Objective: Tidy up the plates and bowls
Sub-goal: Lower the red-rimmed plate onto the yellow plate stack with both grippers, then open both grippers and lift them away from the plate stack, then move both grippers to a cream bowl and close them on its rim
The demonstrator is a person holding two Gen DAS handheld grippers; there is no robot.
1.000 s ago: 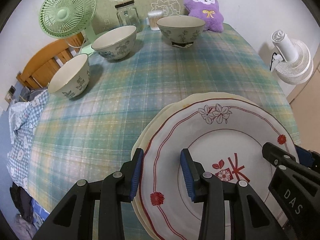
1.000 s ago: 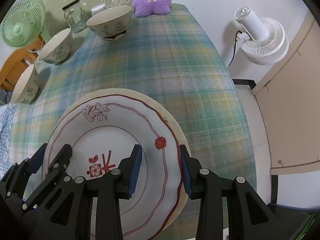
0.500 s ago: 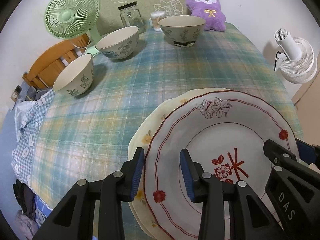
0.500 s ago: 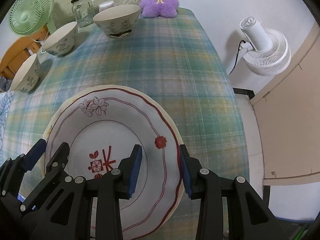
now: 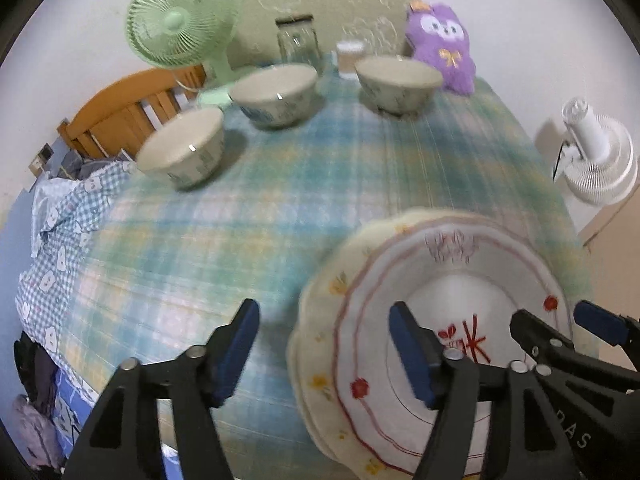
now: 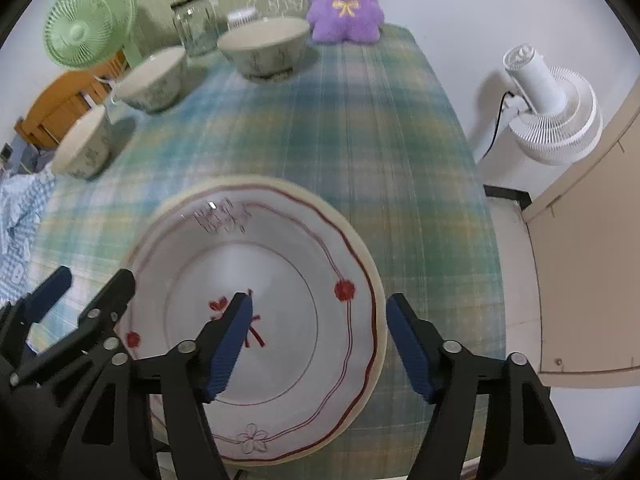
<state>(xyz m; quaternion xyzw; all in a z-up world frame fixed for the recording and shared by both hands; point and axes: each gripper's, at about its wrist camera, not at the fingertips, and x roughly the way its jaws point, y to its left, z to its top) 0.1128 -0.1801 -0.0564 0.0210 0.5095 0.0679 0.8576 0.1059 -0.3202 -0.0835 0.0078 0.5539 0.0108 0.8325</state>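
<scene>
Blur: both views smeared, so the flower sketch on the top plate [image 6: 256, 320] barely reads, bowl patterns mush too.
Cut off: near rim of the plate stack hidden behind gripper bodies in both views; lower cream plate [image 5: 320, 320] only peeking out as a scalloped edge with small yellow flowers.
Left gripper [image 5: 324, 344]: pointing steeply down, jaws just been opening, now spread wide and let go; left edge of the stack sits between the pads, nothing pressed.
Right gripper [image 6: 318, 340]: also tipped steeply down, jaws just been opening, now released; right rim of the top plate between the pads, no squeeze.
Plates: white plate with red double line, red blossoms and a red mark in the well, stacked on the cream one, at 6 o'clock on the plaid tablecloth [image 6: 380, 120].
Bowls: three cream patterned ones, apart from each other – [image 5: 182, 148] at 10 o'clock, [image 5: 276, 94] at 11, [image 5: 398, 84] at 12.
Back edge: green fan [image 5: 182, 12], glass jar [image 5: 298, 42], purple plush [image 5: 442, 46].
</scene>
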